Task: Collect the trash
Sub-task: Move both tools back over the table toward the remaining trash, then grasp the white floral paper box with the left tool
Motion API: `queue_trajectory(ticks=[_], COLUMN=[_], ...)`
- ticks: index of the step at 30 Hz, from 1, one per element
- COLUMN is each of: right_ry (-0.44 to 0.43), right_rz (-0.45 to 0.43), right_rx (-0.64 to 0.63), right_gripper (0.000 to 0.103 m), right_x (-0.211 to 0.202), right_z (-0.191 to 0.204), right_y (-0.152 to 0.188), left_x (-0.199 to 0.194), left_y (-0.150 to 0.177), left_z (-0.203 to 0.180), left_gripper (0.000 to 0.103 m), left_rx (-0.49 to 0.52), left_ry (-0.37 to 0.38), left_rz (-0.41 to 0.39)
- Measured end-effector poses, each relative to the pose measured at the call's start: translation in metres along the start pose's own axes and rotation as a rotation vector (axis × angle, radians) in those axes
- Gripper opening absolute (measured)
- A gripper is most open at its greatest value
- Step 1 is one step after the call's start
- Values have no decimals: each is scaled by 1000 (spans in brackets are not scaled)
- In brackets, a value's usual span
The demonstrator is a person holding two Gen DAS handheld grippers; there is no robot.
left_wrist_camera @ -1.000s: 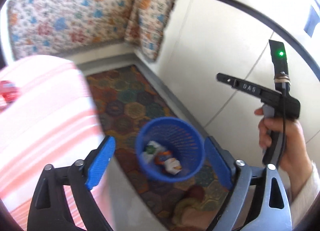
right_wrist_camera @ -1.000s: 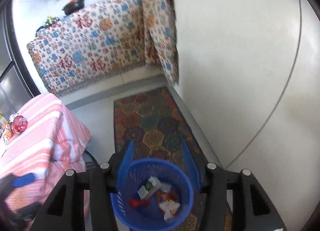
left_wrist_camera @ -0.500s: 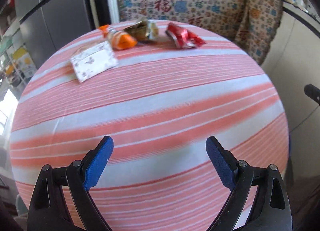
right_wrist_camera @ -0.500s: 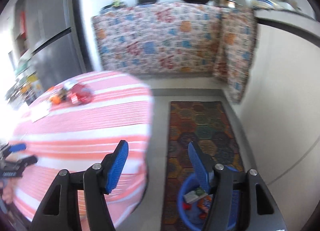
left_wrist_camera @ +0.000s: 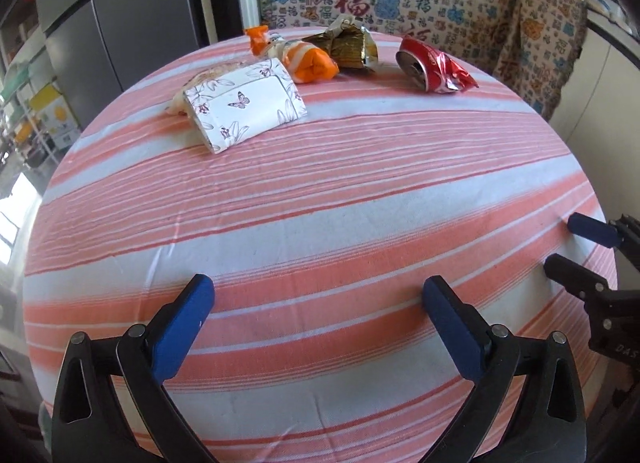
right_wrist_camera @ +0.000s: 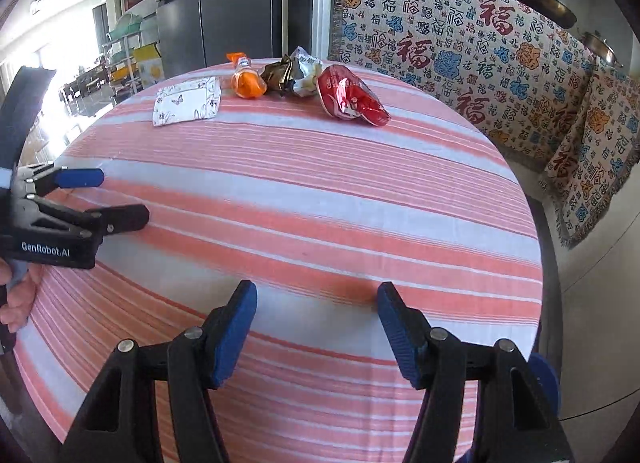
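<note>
Trash lies at the far side of a round table with a pink striped cloth (left_wrist_camera: 320, 203): a white butterfly-print tissue pack (left_wrist_camera: 244, 103), an orange wrapper (left_wrist_camera: 308, 61), a crumpled gold wrapper (left_wrist_camera: 348, 45) and a crushed red can (left_wrist_camera: 432, 65). The same items show in the right wrist view: the pack (right_wrist_camera: 188, 101), orange wrapper (right_wrist_camera: 248, 83), gold wrapper (right_wrist_camera: 288, 75), red can (right_wrist_camera: 348, 97). My left gripper (left_wrist_camera: 318, 295) is open and empty over the near edge. My right gripper (right_wrist_camera: 316, 299) is open and empty, to its right.
A blue bin's rim (right_wrist_camera: 544, 379) peeks past the table's right edge. A patterned cloth (right_wrist_camera: 460, 43) covers the counter behind. A dark fridge (right_wrist_camera: 224, 3) stands at the back left. A white cabinet wall (right_wrist_camera: 600, 323) is on the right.
Both grippers swung up from the blue bin on the floor to face the table. The trash on the table is now closer in both views.
</note>
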State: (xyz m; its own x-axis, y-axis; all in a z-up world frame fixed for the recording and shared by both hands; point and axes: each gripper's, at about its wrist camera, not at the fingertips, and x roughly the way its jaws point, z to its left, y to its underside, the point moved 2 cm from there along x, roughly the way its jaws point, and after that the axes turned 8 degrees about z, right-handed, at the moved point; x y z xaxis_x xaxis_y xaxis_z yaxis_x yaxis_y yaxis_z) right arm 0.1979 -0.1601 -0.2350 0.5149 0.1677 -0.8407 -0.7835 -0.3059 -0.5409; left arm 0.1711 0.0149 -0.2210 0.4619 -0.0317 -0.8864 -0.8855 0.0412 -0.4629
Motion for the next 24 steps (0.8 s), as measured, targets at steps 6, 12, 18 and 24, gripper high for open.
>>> queue_trajectory(ticks=[6,12,18,24], right_ry=[-15,-3,1,0], right_rz=[-7,-39,-53,-54], right_rx=[13,17,15,14], right_gripper=[70,70,70,70], right_x=[4,3,3,3], right_z=[2,5,6,6], right_y=[2,5,3,3], left_x=[3,13,28,30], left_y=[-6,-37,-89,-115], left_z=[2,45,82,80], left_gripper=[103,102,102,102], left_rx=[32,-11,-38,15], left_ry=[26,72,117,161], left_rz=[2,-14,-36,-96])
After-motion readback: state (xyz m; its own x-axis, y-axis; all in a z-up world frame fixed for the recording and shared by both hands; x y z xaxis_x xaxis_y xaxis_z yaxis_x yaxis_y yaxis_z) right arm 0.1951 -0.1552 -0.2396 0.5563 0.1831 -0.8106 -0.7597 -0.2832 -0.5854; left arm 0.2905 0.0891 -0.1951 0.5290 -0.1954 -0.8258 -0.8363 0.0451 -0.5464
